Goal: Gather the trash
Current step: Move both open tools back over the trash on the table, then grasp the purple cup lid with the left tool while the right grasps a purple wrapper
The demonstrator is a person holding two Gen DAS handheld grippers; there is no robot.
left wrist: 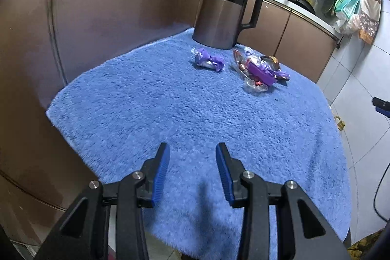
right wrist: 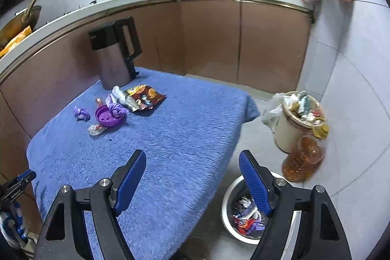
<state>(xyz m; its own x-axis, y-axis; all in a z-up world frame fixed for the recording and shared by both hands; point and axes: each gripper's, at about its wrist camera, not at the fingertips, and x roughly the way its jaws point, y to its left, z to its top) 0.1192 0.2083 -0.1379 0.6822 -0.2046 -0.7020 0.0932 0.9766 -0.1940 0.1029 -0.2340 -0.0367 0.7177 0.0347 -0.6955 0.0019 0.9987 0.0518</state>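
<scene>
Trash lies at the far side of a table covered with a blue towel [left wrist: 170,113]. A crumpled purple wrapper [left wrist: 209,61] sits apart from a pile of wrappers [left wrist: 260,70]. In the right wrist view the pile shows a purple lid [right wrist: 109,117], a dark snack bag [right wrist: 145,96], a clear wrapper [right wrist: 96,130] and the lone purple wrapper [right wrist: 81,112]. My left gripper [left wrist: 192,150] is open over the towel's near part, holding nothing. My right gripper [right wrist: 191,155] is open wide and empty above the table's right edge. Under it on the floor stands a white bin [right wrist: 228,196] with wrappers inside.
A steel kettle [left wrist: 224,16] with a black handle stands on the towel just behind the trash. Brown cabinet doors [right wrist: 209,40] run behind the table. On the floor to the right stand a beige bin [right wrist: 285,135] overfull with rubbish and an orange bottle [right wrist: 304,157].
</scene>
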